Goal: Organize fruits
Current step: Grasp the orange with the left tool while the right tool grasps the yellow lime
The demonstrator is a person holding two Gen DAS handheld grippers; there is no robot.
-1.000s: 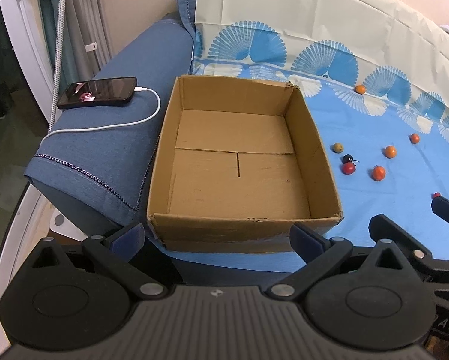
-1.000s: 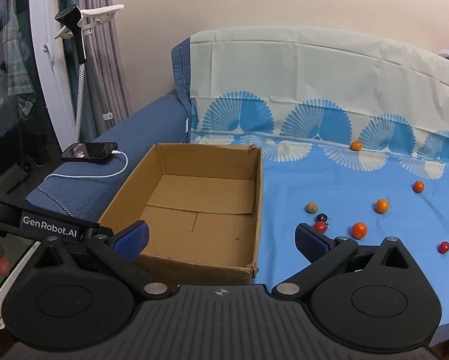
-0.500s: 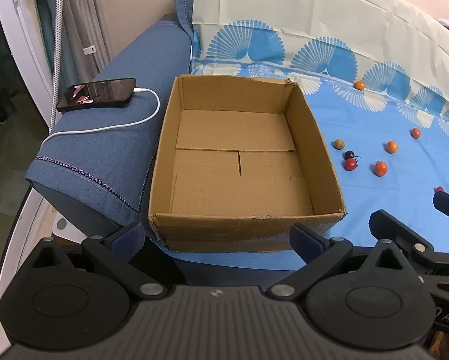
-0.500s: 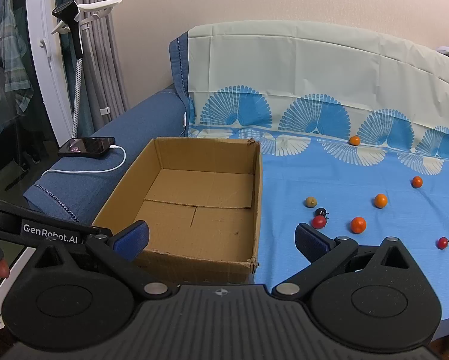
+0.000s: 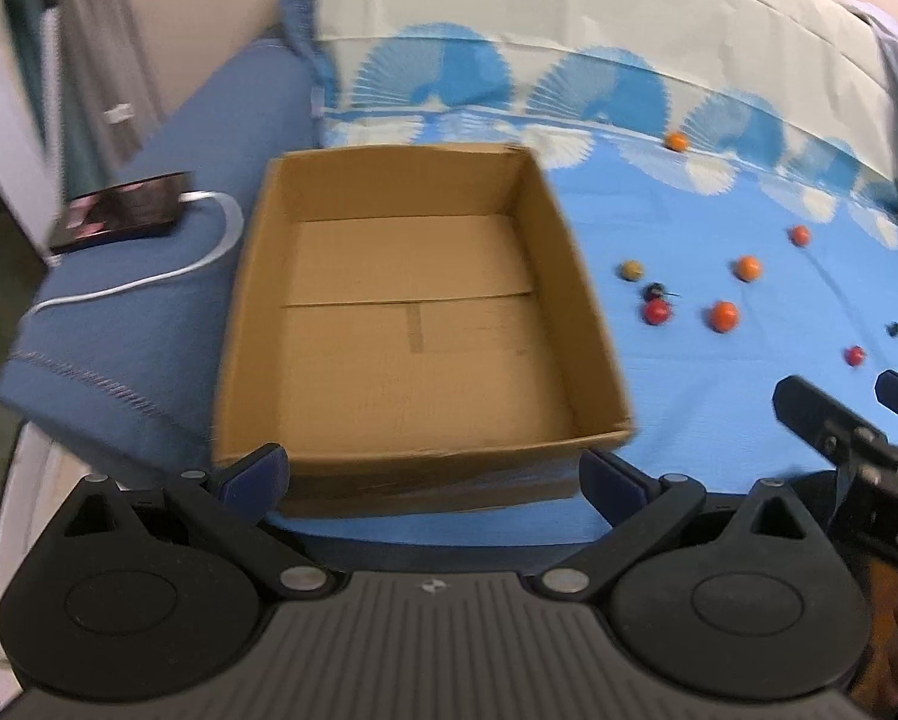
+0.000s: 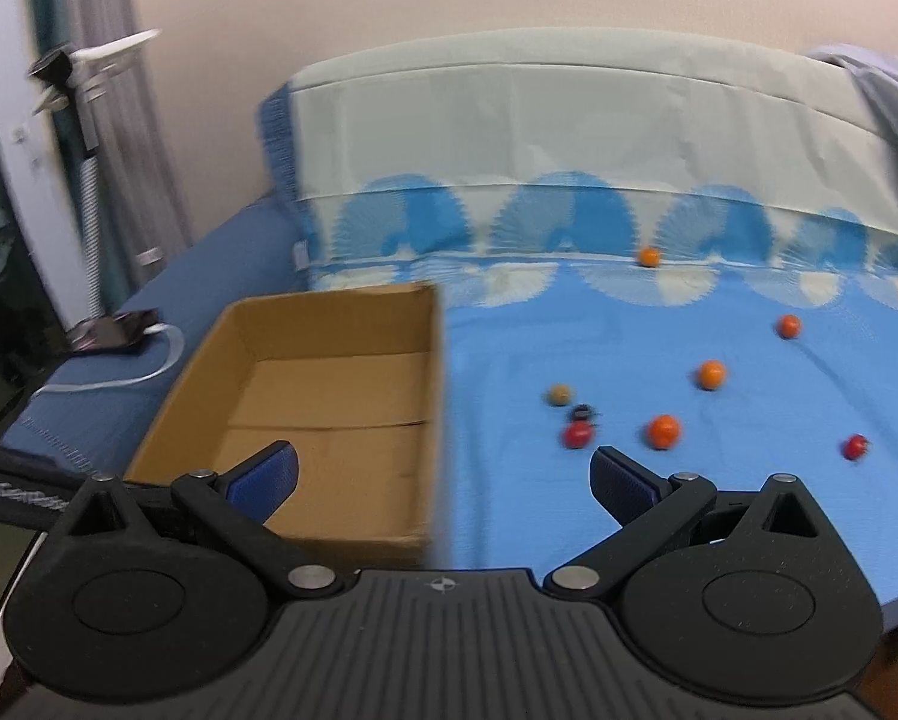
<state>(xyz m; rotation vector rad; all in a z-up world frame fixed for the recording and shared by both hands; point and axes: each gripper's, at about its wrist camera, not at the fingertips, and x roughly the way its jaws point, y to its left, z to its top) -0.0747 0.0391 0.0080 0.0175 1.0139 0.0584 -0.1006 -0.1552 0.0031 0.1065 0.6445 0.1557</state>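
Observation:
An empty cardboard box (image 5: 413, 324) (image 6: 329, 402) sits on the blue patterned sheet (image 5: 718, 420) (image 6: 508, 510). Several small fruits lie scattered to its right: a red one (image 5: 655, 312) (image 6: 577, 434), an orange one (image 5: 723, 315) (image 6: 663, 430), a brownish one (image 5: 630, 270) (image 6: 559, 394), and others farther out. My left gripper (image 5: 434, 477) is open just in front of the box's near wall, holding nothing. My right gripper (image 6: 443, 483) is open above the box's right corner, short of the red fruit. The right gripper's fingers (image 5: 820, 414) show at the left view's right edge.
A phone (image 5: 128, 210) (image 6: 110, 330) on a white cable lies on the blue sofa arm (image 5: 119, 330), left of the box. A phone-holder stand (image 6: 83, 120) and curtain are far left. The pale backrest (image 6: 568, 132) rises behind the fruits.
Both grippers have moved forward and to the right; the views are blurred by motion. The fruits look nearer in the right wrist view. Nothing was picked up.

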